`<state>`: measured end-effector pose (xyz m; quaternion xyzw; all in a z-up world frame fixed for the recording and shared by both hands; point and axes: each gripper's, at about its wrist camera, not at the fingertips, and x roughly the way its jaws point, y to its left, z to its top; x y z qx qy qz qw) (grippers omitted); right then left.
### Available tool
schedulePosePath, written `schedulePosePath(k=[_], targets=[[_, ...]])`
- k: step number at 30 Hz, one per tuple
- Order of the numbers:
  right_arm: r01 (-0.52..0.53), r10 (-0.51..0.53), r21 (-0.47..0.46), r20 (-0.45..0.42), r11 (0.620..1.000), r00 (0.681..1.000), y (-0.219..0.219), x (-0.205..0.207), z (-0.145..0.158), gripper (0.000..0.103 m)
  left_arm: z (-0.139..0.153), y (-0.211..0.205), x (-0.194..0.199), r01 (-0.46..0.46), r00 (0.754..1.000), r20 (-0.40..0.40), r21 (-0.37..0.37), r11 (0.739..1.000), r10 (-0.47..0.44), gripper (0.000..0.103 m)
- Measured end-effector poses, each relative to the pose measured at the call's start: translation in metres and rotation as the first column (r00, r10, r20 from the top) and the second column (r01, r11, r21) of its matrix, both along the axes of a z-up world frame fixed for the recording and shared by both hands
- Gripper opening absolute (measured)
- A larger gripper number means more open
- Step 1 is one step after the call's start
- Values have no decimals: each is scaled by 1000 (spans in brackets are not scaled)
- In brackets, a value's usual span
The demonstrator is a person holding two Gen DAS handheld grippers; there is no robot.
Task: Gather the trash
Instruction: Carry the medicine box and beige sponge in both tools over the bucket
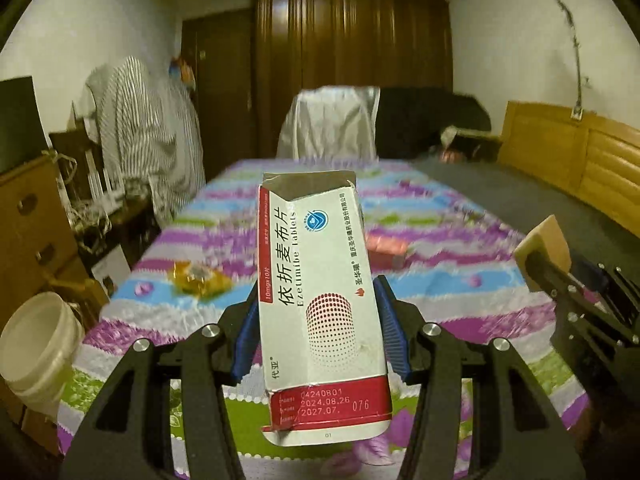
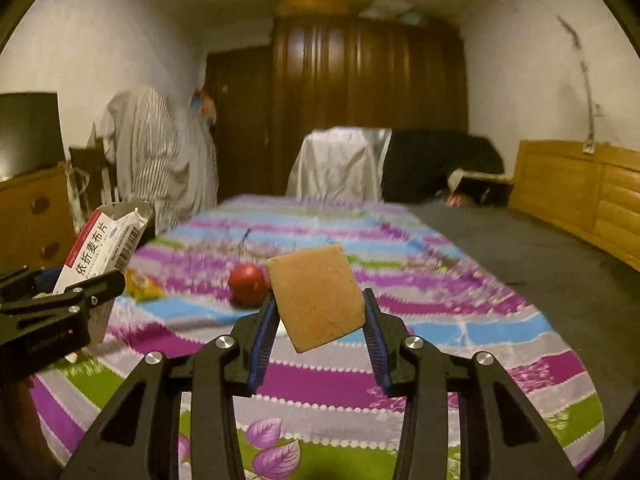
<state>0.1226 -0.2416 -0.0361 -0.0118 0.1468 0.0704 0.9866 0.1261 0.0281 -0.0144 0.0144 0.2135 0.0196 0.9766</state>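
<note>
Left wrist: left gripper is pinching a torn medicine box, holding it upright above the bed. Yellow wrapper and pink packet are lying on the bedspread; white bucket is sitting left of the bed.

Right wrist: right gripper is clamping a tan sponge over the bed. Red apple is resting just behind.

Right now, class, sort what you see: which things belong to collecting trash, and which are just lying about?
Job:
left gripper, shut on Ezetimibe tablet box
right gripper, shut on tan sponge block
yellow wrapper
white bucket

Lying about:
red apple
striped bedspread
wardrobe
</note>
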Motion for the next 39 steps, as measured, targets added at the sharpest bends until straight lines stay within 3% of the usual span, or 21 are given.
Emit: schedulePosePath(k=[4,11,24,39], targets=[[56,-57,14,66,998,996,-5,-32,13,43,13,-11,-18,4,997,76,2,1000,-4,51],[56,-59,30,88,998,994,-11,-60,24,44,16,-21,-30,15,994,108,17,1000,-17,51],[-5,3,19,88,1000,996,-8,-53,39,44,25,-8,-44,-21,990,141,32,999,16,51],[-190,187,20,102,982,977,83,-21,66,44,46,86,-58,-232,961,159,5,973,228,51]])
